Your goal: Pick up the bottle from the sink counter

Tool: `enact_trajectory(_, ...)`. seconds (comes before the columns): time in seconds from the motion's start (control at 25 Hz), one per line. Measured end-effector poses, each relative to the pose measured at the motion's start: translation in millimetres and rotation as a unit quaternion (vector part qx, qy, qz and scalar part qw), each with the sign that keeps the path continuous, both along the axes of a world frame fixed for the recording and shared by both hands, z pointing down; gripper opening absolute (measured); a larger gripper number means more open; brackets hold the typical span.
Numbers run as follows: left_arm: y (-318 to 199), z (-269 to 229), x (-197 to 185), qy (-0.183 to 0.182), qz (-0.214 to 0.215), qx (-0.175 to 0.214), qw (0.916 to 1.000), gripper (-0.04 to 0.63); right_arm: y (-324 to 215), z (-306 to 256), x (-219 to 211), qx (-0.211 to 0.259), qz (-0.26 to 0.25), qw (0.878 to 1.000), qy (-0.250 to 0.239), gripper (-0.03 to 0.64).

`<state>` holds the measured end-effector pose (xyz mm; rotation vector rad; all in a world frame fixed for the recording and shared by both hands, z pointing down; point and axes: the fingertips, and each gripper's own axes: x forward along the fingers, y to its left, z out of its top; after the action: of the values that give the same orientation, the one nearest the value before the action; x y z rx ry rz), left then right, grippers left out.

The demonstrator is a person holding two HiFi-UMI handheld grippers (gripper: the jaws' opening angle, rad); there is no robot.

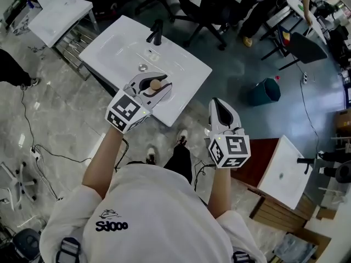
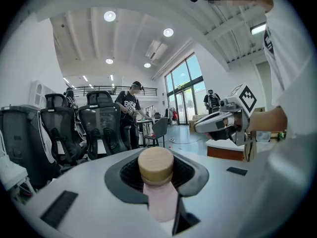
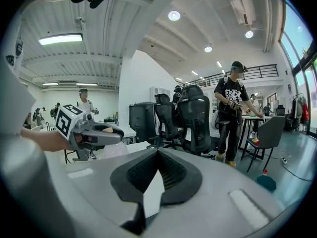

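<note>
The white desk (image 1: 186,84) with its basin and black faucet (image 1: 156,33) fills the upper middle of the head view. My left tongs (image 1: 158,80) hang over its near edge, clamped on the bottle (image 2: 159,197) just under its wooden cap (image 2: 155,165). I judge the bottle is already off the surface, so the pick is close to done. My right tongs (image 1: 216,102) hover off to the side over the floor, jaws together with nothing between them.

To finish well, I want a straight, slow lift with the bottle upright. The hold sits high on it, near the cap, so a quick swing could make the lower body pivot or slip. The clamp looks firm enough, and I would not squeeze harder. The right tongs are best left clear of the path.

The head view tells me where the bottle is over the desk, but it shows only the cap; the body is hidden under the tongs. The left gripper view shows the pink body seated between the pads, yet nothing of the desk. The right gripper view alone proves that its own pads meet empty, and it catches the left tongs side-on.
</note>
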<state>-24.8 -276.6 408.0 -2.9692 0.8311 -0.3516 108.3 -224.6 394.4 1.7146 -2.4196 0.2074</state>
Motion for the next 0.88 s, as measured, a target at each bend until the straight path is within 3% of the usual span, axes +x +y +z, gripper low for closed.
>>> enact_trajectory(0.88,36,-54,-57,0.010,-0.012,0.040,0.9991,0.100,9,-33,-50,0.035,-0.018,0.997,0.063,0.009)
